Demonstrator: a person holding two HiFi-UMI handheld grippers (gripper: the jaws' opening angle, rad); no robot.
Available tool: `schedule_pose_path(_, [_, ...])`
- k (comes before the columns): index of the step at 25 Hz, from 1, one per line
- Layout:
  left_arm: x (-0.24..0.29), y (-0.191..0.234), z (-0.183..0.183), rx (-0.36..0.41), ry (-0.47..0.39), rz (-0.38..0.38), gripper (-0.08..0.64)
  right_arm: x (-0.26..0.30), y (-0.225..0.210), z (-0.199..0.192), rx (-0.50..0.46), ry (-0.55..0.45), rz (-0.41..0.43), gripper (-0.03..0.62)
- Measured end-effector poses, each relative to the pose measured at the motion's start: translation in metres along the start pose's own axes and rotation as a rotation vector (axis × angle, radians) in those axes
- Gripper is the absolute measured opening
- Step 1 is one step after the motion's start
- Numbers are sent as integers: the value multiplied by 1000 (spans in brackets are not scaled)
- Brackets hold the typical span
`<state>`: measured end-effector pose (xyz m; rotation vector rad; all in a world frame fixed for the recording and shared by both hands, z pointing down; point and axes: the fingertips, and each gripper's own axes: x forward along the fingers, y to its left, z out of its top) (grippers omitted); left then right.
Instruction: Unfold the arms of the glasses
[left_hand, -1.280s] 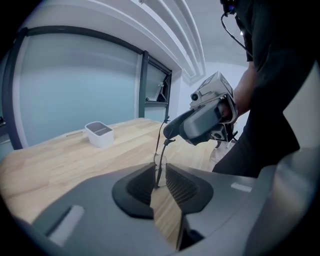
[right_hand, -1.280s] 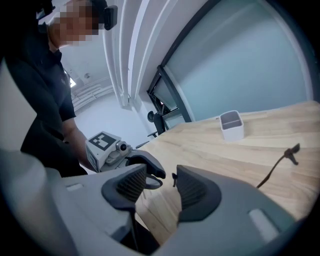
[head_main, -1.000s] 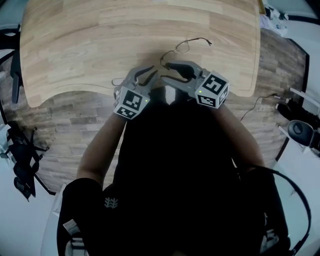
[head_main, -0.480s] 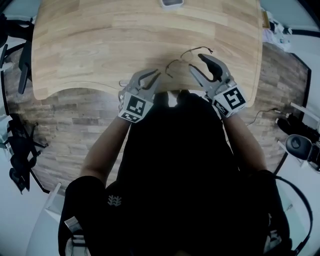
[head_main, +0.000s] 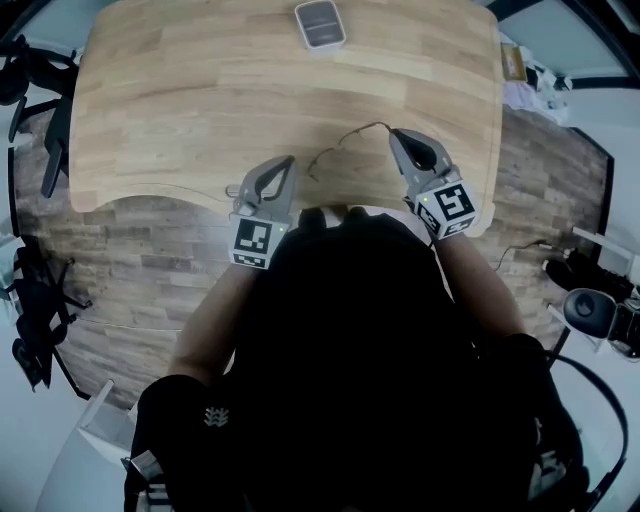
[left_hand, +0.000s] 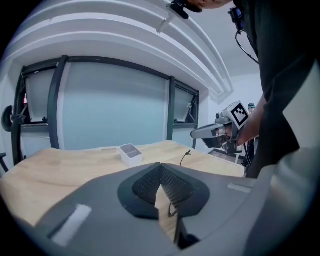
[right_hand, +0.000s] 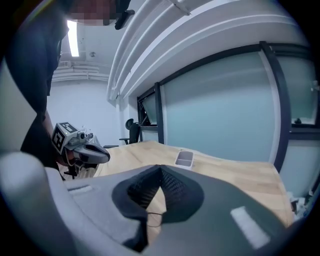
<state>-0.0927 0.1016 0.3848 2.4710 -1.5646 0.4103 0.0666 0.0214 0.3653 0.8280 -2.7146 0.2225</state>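
Holds the left gripper (head_main: 288, 162) at 8 o'clock and the right gripper (head_main: 397, 135) at 3 o'clock of the glasses (head_main: 340, 143), both pinched closed on nothing. Flanks them where they lie on the table (head_main: 200, 100), probably to reach one arm from each side.

Head camera looks steeply down onto the wooden table (head_main: 200, 100). Each gripper camera sits close behind its jaws, facing across that table; all three share the grey box (head_main: 321, 23).
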Motion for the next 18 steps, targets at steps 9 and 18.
schedule_pose_path(9, [3,-2,-2,-16,35,60,6,4,-7,6,-18,-19,56,0])
schedule_pose_path(18, [8,-6,4,-23,43,104,6,2,-22,6,-10,-27,73,0])
